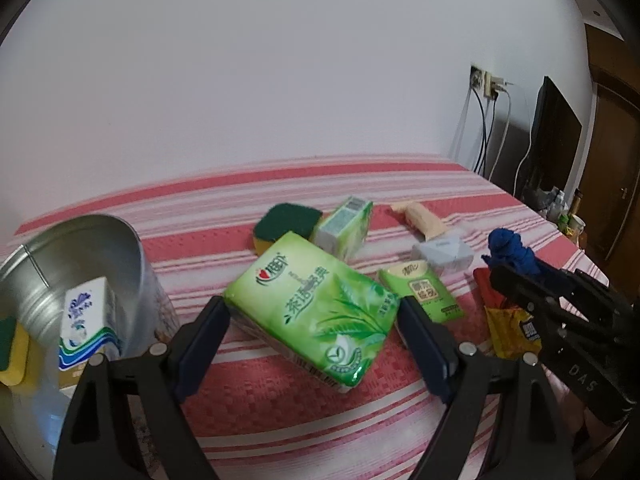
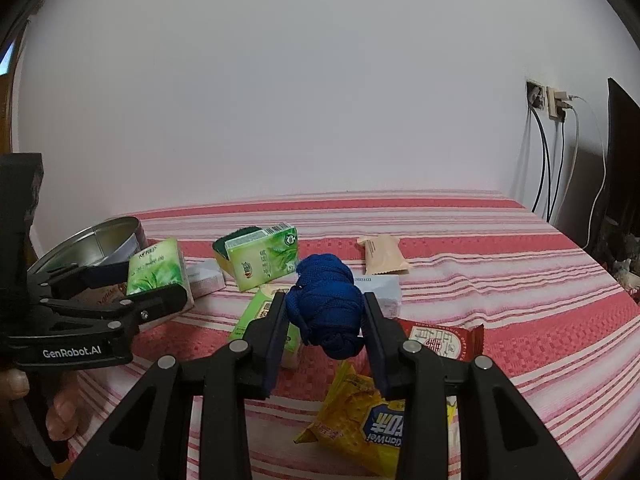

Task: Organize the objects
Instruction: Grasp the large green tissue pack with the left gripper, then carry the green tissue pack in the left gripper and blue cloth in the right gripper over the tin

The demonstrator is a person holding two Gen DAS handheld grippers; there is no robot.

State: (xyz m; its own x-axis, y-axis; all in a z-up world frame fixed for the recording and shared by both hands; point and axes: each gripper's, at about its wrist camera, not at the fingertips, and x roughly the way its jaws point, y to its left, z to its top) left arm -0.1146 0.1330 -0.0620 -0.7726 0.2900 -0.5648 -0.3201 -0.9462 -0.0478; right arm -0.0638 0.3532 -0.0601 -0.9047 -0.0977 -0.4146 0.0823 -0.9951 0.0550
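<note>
Left tool [image 1: 312,344] clamped on green tissue pack [image 1: 316,312], raised above bed [image 1: 280,400] near its left edge — right tool [image 2: 324,336] clamped on blue cloth bundle [image 2: 326,300], mid-bed.

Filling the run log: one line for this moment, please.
left gripper: shut on green tissue pack | right gripper: shut on blue cloth bundle | metal tin: holds carton

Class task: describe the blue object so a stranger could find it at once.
Start at the red-and-white striped bedspread. Near its front, above the yellow snack packet, the right tool grips a knotted blue mesh bundle. It is the only blue, soft item among boxes and packets.
</note>
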